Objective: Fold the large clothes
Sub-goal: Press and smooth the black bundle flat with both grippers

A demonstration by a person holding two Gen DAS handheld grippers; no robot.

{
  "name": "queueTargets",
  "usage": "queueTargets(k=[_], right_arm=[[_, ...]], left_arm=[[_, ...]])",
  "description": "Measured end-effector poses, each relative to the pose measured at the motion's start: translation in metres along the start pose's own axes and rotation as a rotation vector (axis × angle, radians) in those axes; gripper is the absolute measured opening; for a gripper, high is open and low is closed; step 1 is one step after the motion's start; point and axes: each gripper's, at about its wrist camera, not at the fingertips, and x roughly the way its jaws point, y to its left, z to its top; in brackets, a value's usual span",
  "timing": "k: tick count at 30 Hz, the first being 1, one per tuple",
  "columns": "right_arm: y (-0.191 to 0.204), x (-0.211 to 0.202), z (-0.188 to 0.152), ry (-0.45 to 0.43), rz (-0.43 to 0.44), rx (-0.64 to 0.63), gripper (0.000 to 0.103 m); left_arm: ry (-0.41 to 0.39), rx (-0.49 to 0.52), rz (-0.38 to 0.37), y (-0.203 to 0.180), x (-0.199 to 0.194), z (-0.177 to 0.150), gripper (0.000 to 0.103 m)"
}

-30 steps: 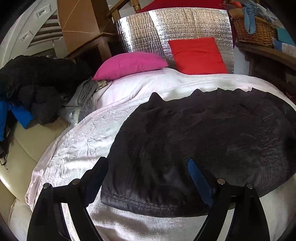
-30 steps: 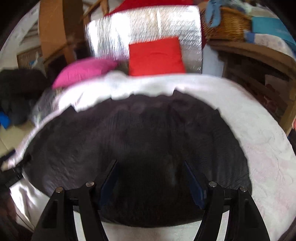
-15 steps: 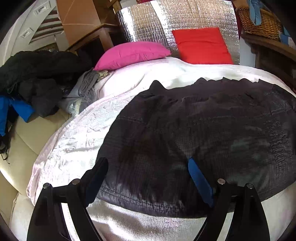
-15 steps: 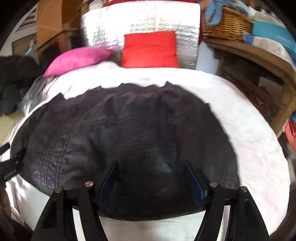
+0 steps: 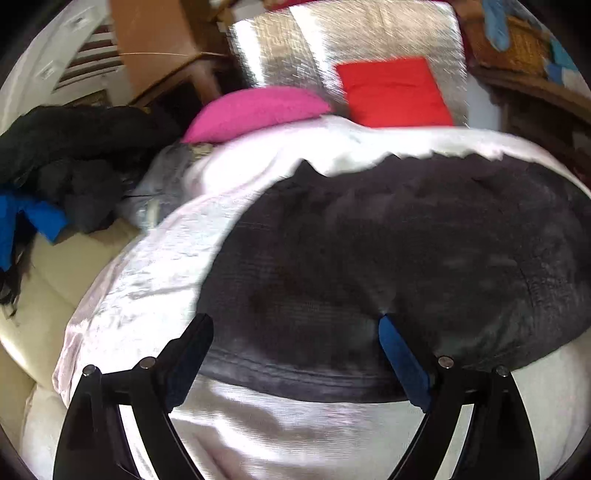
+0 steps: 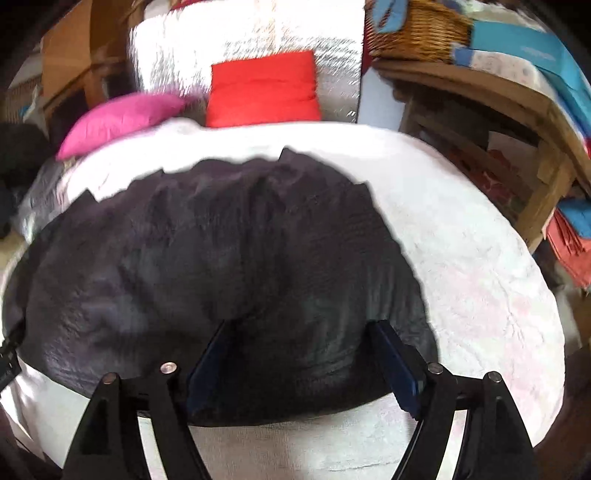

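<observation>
Left wrist view: dark quilted garment [image 5: 369, 258] lies spread flat, hem stitched; both tongs [image 5: 295, 332] [image 6: 299, 343] hang released, the right just widening.

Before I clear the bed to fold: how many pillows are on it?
2: a pink pillow at the bed's far left, and a red pillow to its right against the silver panel. Others may be hidden.

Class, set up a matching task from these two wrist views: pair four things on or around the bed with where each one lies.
Things:
1. large dark quilted garment
2. pink pillow
3. red square cushion
4. woven wicker basket

Places:
A. on the wooden shelf beside the bed
B. spread flat on the white bedspread
C. propped against the silver foil panel
D. at the bed's head, left of the red cushion

Pairs: 1-B, 2-D, 3-C, 4-A
</observation>
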Motion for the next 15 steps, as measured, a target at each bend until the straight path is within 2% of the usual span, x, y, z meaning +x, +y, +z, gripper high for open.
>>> queueTargets(k=[3, 6, 8, 12, 15], right_arm=[[-0.026, -0.011, 0.0, -0.041, 0.01, 0.116, 0.081], [-0.038, 0.012, -0.005, 0.081, 0.096, 0.185, 0.081], [-0.034, 0.024, -0.008, 0.127, 0.092, 0.166, 0.081], [-0.027, 0.004, -0.008, 0.045, 0.053, 0.149, 0.081], [-0.023, -0.026, -0.013, -0.045, 0.075, 0.152, 0.081]], left_arm=[[-0.014, -0.096, 0.019, 0.027, 0.0, 0.0, 0.093], [0.098, -0.131, 0.034, 0.041, 0.027, -0.008, 0.097], [0.159, -0.123, 0.001, 0.04, 0.041, -0.013, 0.098], [0.101, -0.08, 0.034, 0.036, 0.022, -0.011, 0.097], [0.057, -0.084, 0.026, 0.034, -0.008, -0.016, 0.097]])
